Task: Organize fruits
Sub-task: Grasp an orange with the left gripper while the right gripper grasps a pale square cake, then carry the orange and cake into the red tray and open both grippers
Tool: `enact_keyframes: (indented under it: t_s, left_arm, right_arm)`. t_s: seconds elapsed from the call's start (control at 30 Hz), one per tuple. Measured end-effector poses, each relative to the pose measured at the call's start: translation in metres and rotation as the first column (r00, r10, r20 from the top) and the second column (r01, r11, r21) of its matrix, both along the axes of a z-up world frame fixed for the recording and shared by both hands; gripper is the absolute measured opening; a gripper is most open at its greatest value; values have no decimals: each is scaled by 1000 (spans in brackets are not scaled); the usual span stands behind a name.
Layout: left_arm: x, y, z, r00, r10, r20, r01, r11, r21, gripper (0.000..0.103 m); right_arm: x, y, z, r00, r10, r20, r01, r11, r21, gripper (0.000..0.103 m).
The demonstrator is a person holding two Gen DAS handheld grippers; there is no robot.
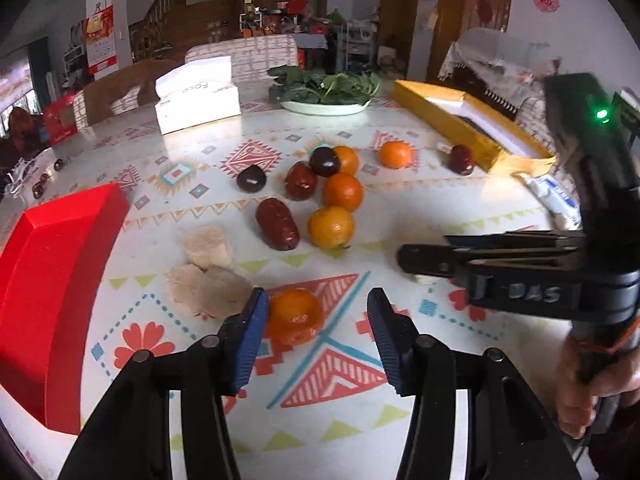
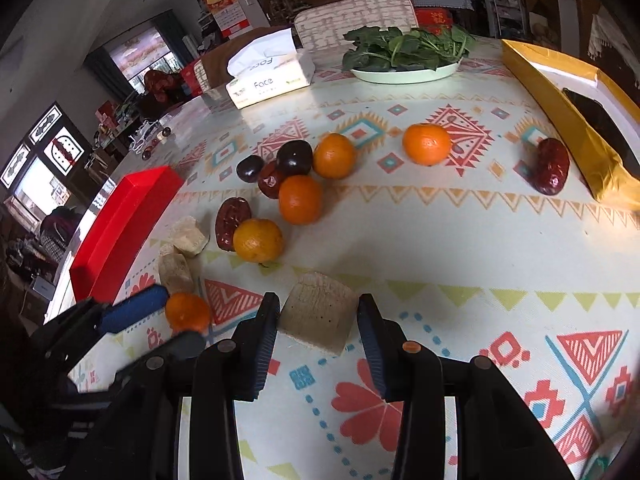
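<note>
My left gripper (image 1: 318, 316) is open on the patterned table, with a small orange (image 1: 294, 316) between its fingers, touching the left pad. My right gripper (image 2: 318, 320) is open around a beige cube piece (image 2: 318, 312); its pads stand beside it. Ahead lie several oranges (image 1: 331, 227), red dates (image 1: 277, 224), dark round fruits (image 1: 251, 179) and beige pieces (image 1: 207, 246). One orange (image 2: 426, 144) and one date (image 2: 551, 166) lie apart to the right. The right gripper (image 1: 416, 264) shows side-on in the left wrist view.
A red box (image 1: 52, 280) stands at the left. A gold box (image 1: 468, 128) lies at the right. A tissue box (image 1: 198, 98) and a plate of greens (image 1: 324, 90) stand at the back. A white packet (image 1: 554, 200) lies at the right edge.
</note>
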State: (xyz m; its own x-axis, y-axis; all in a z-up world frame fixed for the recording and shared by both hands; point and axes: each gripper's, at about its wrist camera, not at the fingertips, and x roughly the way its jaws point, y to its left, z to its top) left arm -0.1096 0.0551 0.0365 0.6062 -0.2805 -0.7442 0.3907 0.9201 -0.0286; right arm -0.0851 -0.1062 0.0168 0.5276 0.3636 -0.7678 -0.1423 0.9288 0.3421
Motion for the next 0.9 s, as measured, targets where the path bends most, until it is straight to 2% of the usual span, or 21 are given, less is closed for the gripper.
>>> enact_keyframes:
  t_s: [0.13,0.17,0.2,0.23,0.43,0.6,0.7,0.9]
  left_arm:
    - [5,5,-8,1000,25,1,-25,999,33,50]
    - [6,7,-8,999,33,1,-33,999,29,46]
    - [8,11,-9,999,52,9,-53,998,29,31]
    - [9,14,-8,998,65,15,-65,997,28,30]
    - [0,33,1,996,87,7,-86,991,-99,30]
    - [-18,76,29,989,148,29,-137,962,-235,30]
    - [-26,110,44,975,217,52,-196,945,-261,30]
    - [-23,192,55,913,400,73,-375,897,-232,30]
  right_arm:
    - [-2,-5,-1,1000,-7,-5,7,1000,16,44]
    - [-2,-5,0,1000,-9,-6,9,1000,18,44]
    - [-2,-5,-1,1000,-12,-6,12,1000,19,44]
    - [-3,-5,-1,1000,-13,-6,13,1000,18,44]
    - [-8,-2,1,1000,-15,-5,15,1000,10,44]
    - [-16,6,18,1000,8,25,-8,1000,21,44]
    - [-18,20,32,998,47,45,-49,997,55,44]
    - [-8,83,52,980,190,60,-196,971,135,44]
